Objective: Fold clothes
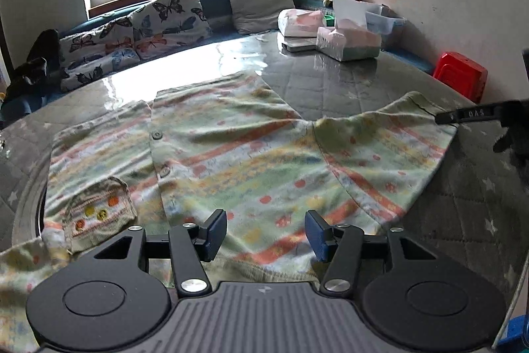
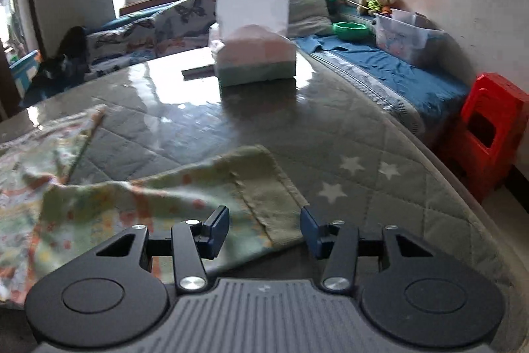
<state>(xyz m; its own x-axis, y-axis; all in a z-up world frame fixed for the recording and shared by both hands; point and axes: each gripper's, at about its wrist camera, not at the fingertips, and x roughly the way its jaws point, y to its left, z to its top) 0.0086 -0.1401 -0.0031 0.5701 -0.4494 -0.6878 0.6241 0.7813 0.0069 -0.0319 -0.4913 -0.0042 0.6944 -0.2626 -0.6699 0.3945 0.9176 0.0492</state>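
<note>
A pale green patterned shirt (image 1: 231, 154) with orange stripes, buttons and a small pocket lies spread on the glass-topped table (image 1: 314, 78). My left gripper (image 1: 266, 232) is open just above the shirt's near hem. One sleeve (image 1: 396, 148) stretches to the right; the right gripper's fingertip (image 1: 446, 118) reaches its far corner in the left wrist view. In the right wrist view my right gripper (image 2: 264, 230) is open over the cuff end of that sleeve (image 2: 211, 187), with cloth between the jaws.
Tissue packs (image 1: 347, 43) and a flat box stand at the table's far side. A cushioned bench with butterfly pillows (image 1: 148, 22) runs behind it. A red plastic stool (image 2: 489, 128) stands at the right, and a clear bin (image 2: 403, 35) sits on the bench.
</note>
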